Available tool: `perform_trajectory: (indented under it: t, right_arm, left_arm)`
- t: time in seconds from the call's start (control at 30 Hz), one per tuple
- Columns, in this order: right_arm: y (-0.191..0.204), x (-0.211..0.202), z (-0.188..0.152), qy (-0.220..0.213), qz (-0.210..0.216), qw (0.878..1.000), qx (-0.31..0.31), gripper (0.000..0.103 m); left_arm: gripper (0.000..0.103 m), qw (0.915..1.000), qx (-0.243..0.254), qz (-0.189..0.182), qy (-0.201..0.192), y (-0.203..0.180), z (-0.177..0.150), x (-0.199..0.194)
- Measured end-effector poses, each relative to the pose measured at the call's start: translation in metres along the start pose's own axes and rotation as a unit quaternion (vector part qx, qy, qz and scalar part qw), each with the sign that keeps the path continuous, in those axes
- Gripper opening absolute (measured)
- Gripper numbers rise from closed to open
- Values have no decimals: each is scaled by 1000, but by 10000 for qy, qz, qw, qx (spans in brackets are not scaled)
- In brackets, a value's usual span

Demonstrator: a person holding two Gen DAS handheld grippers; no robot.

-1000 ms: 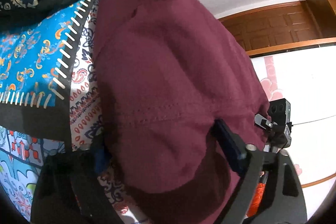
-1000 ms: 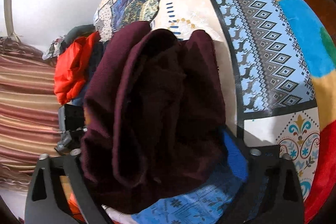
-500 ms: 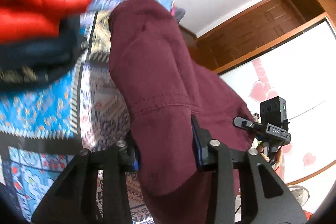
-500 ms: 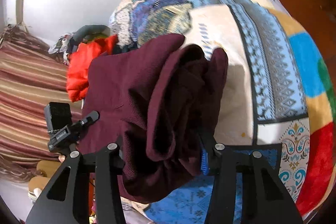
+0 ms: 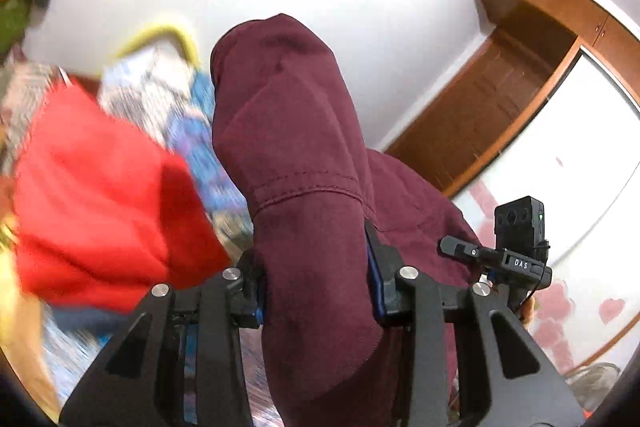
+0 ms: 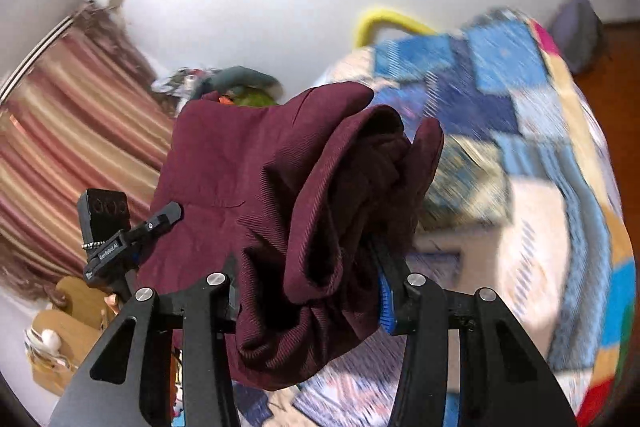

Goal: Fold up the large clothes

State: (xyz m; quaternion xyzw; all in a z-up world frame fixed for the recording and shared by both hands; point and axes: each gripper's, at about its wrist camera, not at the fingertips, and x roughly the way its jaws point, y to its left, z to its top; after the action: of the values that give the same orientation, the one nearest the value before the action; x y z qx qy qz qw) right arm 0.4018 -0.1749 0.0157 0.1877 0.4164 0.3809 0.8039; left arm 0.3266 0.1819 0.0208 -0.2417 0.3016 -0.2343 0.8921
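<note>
Aloft, two tools, left tool [image 5: 316, 283] and right tool [image 6: 308, 287], pinch one maroon garment [image 6: 256, 183].

patchwork bedspread [image 6: 520, 131] | red cloth [image 5: 100, 211] | striped curtain [image 6: 68, 131] | wooden wardrobe [image 5: 500, 99] | white wall [image 6: 280, 19]

White wall [image 6: 280, 19] — striped curtain [image 6: 68, 131], wooden wardrobe [image 5: 500, 107], patchwork bedspread [image 6: 540, 155].

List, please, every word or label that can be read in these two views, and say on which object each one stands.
"DAS": white letters on the black mount of the right gripper, seen from the left wrist view.
"GenRobot.AI": on the black mount of the left gripper, seen from the right wrist view; small, partly uncertain.
Nothing else is readable.
</note>
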Motion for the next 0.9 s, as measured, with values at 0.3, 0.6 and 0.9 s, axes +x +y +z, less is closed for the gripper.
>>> perform_trajectory:
  t: [0.3,0.6,0.9]
  right_arm:
    - [33,120,41,30,585,9978,-317,42]
    - [-27,274,11,1007,384,9939,245,44]
    - [-15,270,11,956,-122,9953,-107,59]
  left_arm:
    - [37,9969,-4,588,-525,90,74,-43]
    - [50,9853,-596,1597,118,237,52,14]
    - [69,9806,-473,1899,135,238,44,12]
